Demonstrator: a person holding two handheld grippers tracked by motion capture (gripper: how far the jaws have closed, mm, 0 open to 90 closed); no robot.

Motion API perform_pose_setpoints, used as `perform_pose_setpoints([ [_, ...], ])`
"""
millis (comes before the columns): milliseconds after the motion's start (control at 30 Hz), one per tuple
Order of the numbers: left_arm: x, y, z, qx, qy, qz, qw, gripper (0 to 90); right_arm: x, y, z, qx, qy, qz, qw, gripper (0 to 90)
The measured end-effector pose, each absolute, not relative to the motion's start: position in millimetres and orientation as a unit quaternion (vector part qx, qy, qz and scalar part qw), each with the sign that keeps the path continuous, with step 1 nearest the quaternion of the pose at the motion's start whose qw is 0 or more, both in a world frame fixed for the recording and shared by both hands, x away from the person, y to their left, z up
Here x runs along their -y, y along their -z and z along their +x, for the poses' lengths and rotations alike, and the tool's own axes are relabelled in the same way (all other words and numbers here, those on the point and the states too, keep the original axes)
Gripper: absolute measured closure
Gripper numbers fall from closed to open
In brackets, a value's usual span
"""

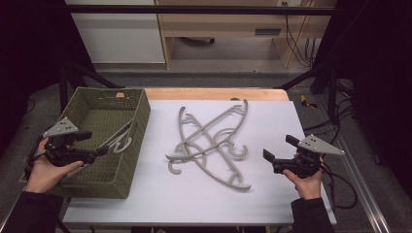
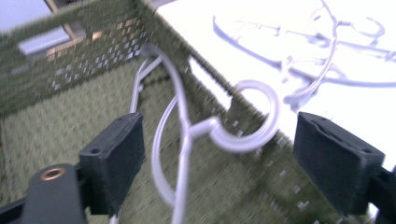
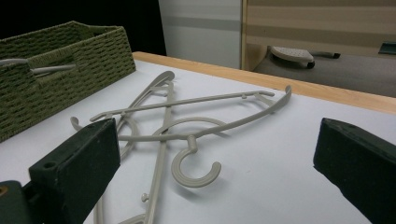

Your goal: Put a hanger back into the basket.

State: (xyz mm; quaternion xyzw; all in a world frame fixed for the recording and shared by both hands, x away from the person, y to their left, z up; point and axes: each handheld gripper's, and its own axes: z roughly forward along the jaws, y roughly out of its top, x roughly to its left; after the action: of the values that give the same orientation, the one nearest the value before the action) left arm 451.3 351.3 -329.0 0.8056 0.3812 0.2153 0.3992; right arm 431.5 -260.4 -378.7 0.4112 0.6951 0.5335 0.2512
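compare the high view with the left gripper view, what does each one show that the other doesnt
High view alone: the right gripper, jaws open, off to the right of the crossed hangers, and both of the person's hands. Left gripper view alone: a close look between its open jaws at the hanger's hook, with no pad pressing on it. Both: the green basket, the hanger in the basket and the white tabletop.

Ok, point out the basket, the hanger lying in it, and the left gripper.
basket [image 1: 139,127]: high view, right wall.
hanger in the basket [image 2: 254,133]: left gripper view, curved hook over the rim.
left gripper [image 1: 103,151]: high view, between its open jaw tips.
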Motion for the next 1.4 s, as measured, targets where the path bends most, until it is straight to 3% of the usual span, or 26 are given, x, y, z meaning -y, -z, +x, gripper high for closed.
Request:
perform_pose_setpoints([
  [267,-310.4,322.3,441.3,-0.347,-0.221,0.802,0.433,9.6,260.4,379.1,431.8,-0.695,-0.534,0.412,0.25,0.8],
  [633,-253.0,331.3,431.3,-0.31,-0.214,0.782,0.496,9.7,261.1,379.7,431.7,-0.695,-0.533,0.413,0.251,0.7],
  [1400,-176.9,354.7,448.9,-0.283,-0.17,0.794,0.51,9.3,263.3,380.9,431.8,-0.694,-0.532,0.415,0.251,0.7],
])
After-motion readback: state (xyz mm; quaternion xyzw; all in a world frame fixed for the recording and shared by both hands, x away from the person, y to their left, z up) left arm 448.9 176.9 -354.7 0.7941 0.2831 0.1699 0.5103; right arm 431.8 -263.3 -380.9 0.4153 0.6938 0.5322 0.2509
